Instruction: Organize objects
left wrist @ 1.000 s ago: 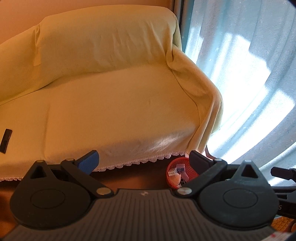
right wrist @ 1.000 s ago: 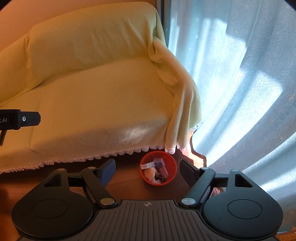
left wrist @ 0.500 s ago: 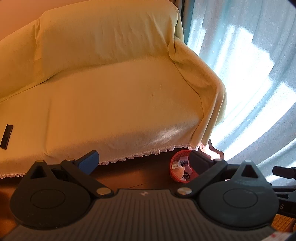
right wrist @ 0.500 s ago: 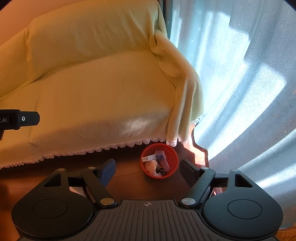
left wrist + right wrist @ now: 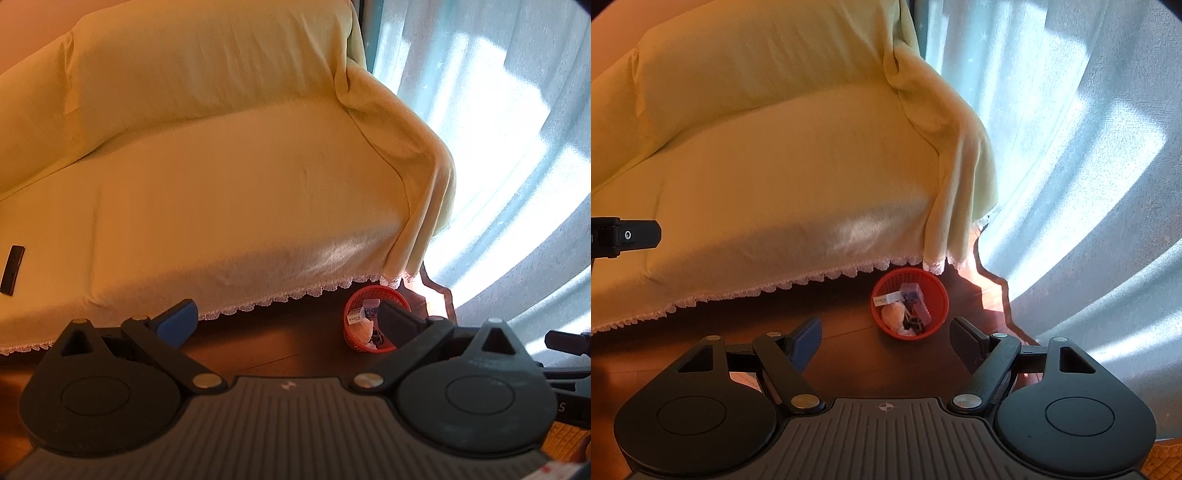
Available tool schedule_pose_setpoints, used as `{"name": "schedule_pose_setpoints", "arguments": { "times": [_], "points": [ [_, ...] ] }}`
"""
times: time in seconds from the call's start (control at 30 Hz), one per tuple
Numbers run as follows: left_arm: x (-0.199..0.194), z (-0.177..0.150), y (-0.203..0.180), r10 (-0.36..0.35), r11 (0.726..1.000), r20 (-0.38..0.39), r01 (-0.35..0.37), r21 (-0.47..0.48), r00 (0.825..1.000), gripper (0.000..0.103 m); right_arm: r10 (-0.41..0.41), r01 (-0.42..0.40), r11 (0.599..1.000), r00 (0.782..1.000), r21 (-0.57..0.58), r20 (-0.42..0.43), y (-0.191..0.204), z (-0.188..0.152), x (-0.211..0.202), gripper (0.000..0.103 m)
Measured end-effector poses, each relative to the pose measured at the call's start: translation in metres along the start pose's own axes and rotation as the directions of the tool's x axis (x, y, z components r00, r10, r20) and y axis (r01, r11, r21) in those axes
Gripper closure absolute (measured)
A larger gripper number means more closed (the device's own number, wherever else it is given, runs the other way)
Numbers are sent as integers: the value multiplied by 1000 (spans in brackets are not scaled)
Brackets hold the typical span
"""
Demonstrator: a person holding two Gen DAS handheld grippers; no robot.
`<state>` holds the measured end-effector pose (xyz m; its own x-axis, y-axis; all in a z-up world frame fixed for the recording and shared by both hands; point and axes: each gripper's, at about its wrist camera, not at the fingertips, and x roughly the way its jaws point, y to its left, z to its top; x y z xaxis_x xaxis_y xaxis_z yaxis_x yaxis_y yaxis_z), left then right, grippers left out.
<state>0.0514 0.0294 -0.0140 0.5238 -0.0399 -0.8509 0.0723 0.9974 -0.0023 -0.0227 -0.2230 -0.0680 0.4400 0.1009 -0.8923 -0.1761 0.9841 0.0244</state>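
Observation:
A small red basket [image 5: 909, 302] stands on the dark wood floor by the sofa's right front corner, holding a white box, a purple box, a pale lump and dark clips. It also shows in the left wrist view [image 5: 360, 325], partly behind my right finger. My right gripper [image 5: 886, 341] is open and empty, above and just short of the basket. My left gripper [image 5: 284, 321] is open and empty, over the floor left of the basket. A black remote-like bar [image 5: 12, 269] lies on the sofa seat at far left.
A sofa under a yellow cover with a lace hem [image 5: 221, 192] fills the middle of both views. Pale blue curtains [image 5: 1071, 147] hang at the right, down to the floor. Part of the other gripper's body [image 5: 624, 236] shows at the left edge.
Both grippers have risen and tilted down a little; the sofa and basket sit lower and farther in view. Both stay open and empty.

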Motion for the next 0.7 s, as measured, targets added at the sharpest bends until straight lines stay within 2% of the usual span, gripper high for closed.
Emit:
{"name": "schedule_pose_setpoints", "arguments": {
  "times": [0.7],
  "points": [
    [13,-11,-9,17,1000,-44,-16,18,999,1,16,-15,1000,1000,11,-27,-4,-9,15,29]
  ]
}}
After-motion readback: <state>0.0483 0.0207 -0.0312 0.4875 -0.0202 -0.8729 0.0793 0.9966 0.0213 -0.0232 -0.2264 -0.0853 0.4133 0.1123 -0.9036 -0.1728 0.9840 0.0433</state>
